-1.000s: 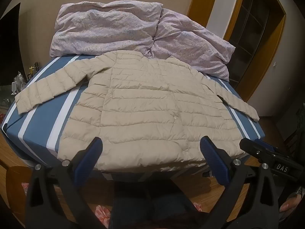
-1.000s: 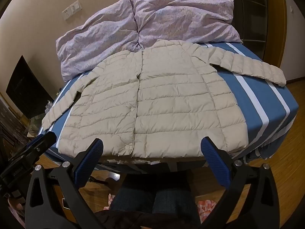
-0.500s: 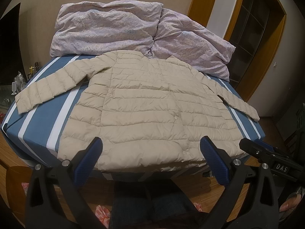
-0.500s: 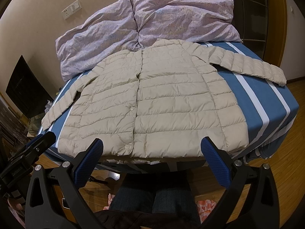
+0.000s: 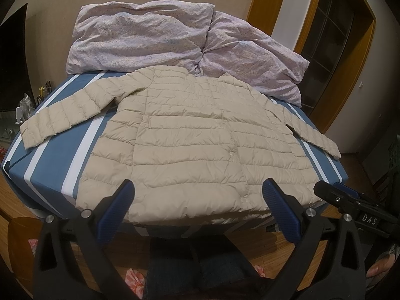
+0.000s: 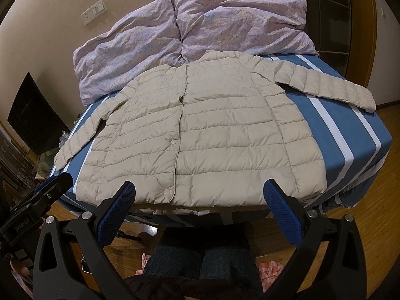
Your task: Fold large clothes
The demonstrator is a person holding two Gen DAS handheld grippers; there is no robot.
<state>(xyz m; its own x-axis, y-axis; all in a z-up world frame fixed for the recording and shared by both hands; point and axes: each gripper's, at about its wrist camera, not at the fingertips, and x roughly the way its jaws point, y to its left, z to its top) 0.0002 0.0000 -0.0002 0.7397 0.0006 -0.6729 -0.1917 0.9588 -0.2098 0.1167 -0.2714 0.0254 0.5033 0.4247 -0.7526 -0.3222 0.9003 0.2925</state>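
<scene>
Both tools wait spread and empty at the near edge, the left gripper (image 5: 197, 200) and right gripper (image 6: 198, 200) unmoved over the past second. Beyond, the beige puffer jacket (image 6: 200, 135) lies flat, sleeves outstretched, on the striped bed (image 6: 350, 135); folding has not begun.

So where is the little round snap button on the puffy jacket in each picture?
Left wrist view: snap button sits right of centre on the beige puffer jacket.
Right wrist view: the snap button sits left of centre.
Shared landmark: the purple duvet behind the collar.
</scene>
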